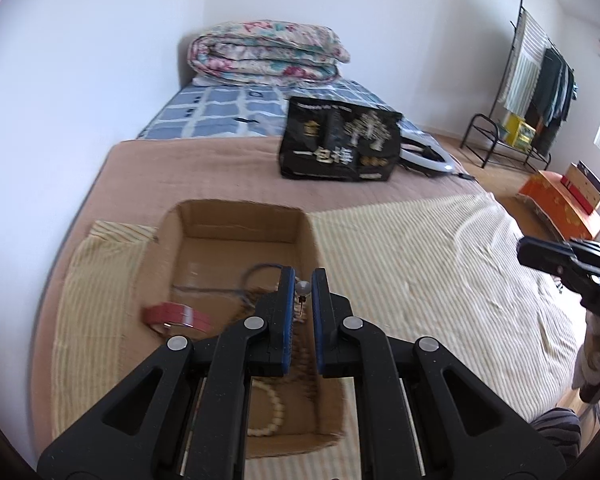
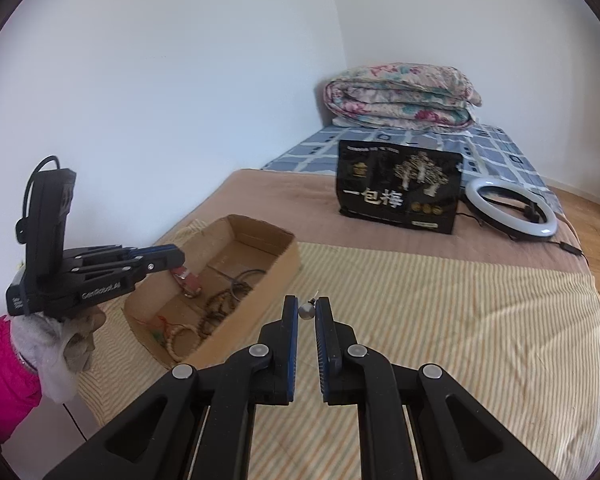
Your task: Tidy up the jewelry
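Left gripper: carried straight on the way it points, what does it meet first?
Likely the inside of the cardboard box: the left gripper, shut on a pearl earring, hangs over it, aimed toward its floor or far wall; depth is unclear.

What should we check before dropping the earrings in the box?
1. Left gripper pinches left earring: ok.
2. Left earring hangs over box: ok.
3. Right gripper pinches right earring: ok.
4. Right earring over box: not ok, it is over the striped cloth.
5. Bare floor left in box, away from beads: ok.
6. Earring backs on: cannot tell.
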A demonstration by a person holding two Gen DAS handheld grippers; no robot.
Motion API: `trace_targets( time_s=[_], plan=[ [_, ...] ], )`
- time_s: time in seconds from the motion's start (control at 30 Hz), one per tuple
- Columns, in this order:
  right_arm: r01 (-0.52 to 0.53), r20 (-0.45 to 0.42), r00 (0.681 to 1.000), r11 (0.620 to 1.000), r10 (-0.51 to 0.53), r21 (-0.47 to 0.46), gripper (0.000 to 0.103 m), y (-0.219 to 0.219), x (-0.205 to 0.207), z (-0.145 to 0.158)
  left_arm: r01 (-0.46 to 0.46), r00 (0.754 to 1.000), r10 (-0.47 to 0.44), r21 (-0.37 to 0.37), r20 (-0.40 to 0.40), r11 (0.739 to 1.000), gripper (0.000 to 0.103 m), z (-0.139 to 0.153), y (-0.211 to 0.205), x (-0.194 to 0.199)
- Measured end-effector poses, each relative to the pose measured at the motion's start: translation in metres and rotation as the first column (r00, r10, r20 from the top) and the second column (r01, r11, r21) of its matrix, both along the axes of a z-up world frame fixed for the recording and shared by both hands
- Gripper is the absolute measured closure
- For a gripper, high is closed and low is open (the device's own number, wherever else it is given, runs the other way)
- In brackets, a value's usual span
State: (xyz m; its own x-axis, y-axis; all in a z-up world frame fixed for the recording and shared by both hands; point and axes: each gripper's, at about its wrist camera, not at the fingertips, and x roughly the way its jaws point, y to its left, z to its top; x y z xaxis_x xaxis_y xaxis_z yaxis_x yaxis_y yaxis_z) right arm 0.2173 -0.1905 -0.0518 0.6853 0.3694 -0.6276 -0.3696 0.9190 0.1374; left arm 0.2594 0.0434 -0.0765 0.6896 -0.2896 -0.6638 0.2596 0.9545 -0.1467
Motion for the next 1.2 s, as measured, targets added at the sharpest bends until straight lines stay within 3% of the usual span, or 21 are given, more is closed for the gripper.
trace_targets(
  time_s=[0.33,0.57,1.2],
  plan=[
    [-0.069,-0.015,0.997,0.998,0.069,0.008,0.097,0.053,0.018,-0.006,-0.035,0.999,0.035,0.014,-0.017,0.999,0.096,-0.006,0.037,0.03],
    [-0.103,-0.03,0.994,0.995,0.103,-0.008,0.097,0.086,0.04,-0.017,-0.059,0.997,0.058,-0.024,-0.042,0.998,0.096,-0.015,0.054,0.055],
    [-0.117,-0.089,0.989,0.993,0.114,-0.023,0.096,0.123,0.081,-0.054,-0.063,0.996,0.061,-0.025,-0.07,0.998,0.096,-0.033,0.054,0.089]
  ],
)
